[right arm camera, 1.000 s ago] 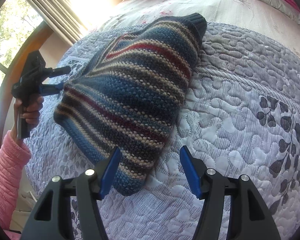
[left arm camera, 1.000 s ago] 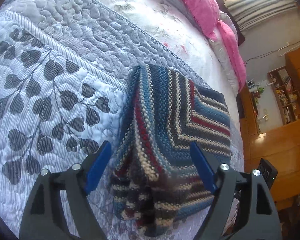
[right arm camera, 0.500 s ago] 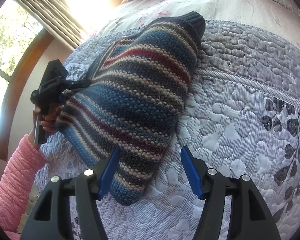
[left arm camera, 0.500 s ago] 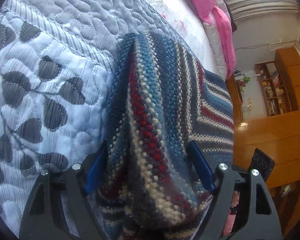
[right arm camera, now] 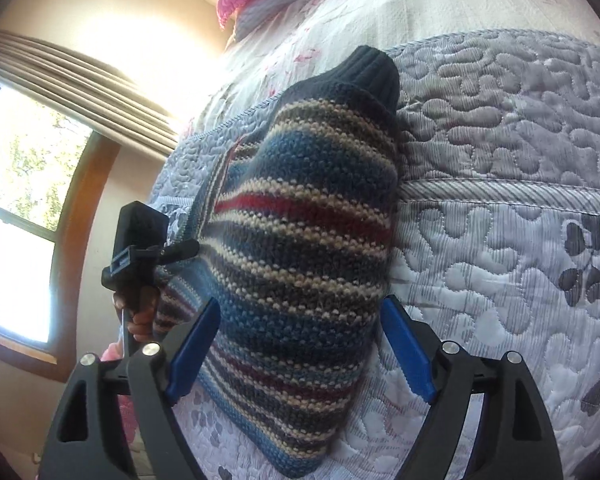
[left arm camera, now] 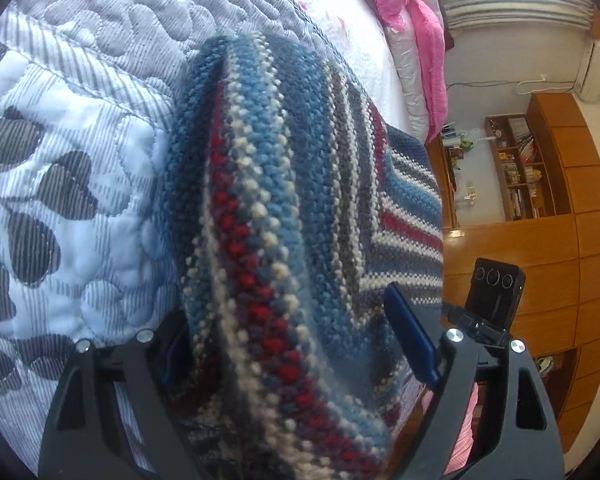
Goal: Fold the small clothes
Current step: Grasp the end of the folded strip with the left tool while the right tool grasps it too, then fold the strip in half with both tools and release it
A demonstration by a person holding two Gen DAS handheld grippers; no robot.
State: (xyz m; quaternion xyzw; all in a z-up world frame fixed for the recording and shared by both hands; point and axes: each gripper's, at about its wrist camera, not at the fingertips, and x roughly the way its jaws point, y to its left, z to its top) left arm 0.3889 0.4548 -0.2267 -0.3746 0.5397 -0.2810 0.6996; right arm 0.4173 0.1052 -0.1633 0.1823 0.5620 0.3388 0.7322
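Sweater [right arm camera: 300, 264] on quilt [right arm camera: 500, 240] sits between both grippers' [left arm camera: 296, 356] [right arm camera: 300, 348] spread, ungripping fingers.

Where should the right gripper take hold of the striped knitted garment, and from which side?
Best at the near edge of the striped knitted garment, coming in low along the quilt. The bunched knit already sits between the open blue fingers of the right gripper, so closing there likely catches all layers. The left gripper is at the far side.
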